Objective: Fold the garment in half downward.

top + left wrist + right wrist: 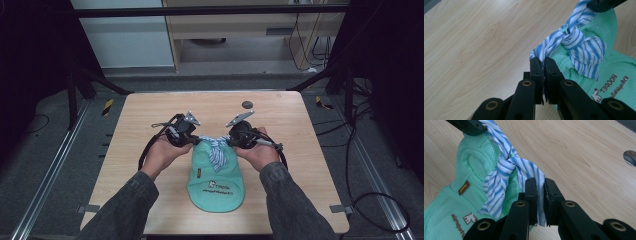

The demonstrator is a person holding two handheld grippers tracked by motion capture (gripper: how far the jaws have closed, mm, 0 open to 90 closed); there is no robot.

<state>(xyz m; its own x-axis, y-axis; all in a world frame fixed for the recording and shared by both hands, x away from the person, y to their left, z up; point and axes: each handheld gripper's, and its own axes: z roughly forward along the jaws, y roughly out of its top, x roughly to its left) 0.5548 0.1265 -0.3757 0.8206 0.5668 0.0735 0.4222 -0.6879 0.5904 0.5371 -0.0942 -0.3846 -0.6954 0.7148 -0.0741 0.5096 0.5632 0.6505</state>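
A mint-green knitted garment (216, 172) with a brown logo lies on the wooden table (150, 107), its top edge lifted. A blue-and-white striped cloth strip (216, 150) is knotted at its upper end. My left gripper (194, 139) is shut on the strip's left end (541, 51), the jaws pinching the fabric. On the other side, my right gripper (231, 140) is shut on the right end (539, 182), which passes down between its jaws. The knot (570, 36) hangs between the two grippers, also seen as the knot (506, 161) from the right gripper view.
A small dark round spot (247, 104) sits near the table's far edge, the same spot (630, 157) at the right edge of the right gripper view. Metal rails run along both sides of the table. Cables lie on the floor at the right.
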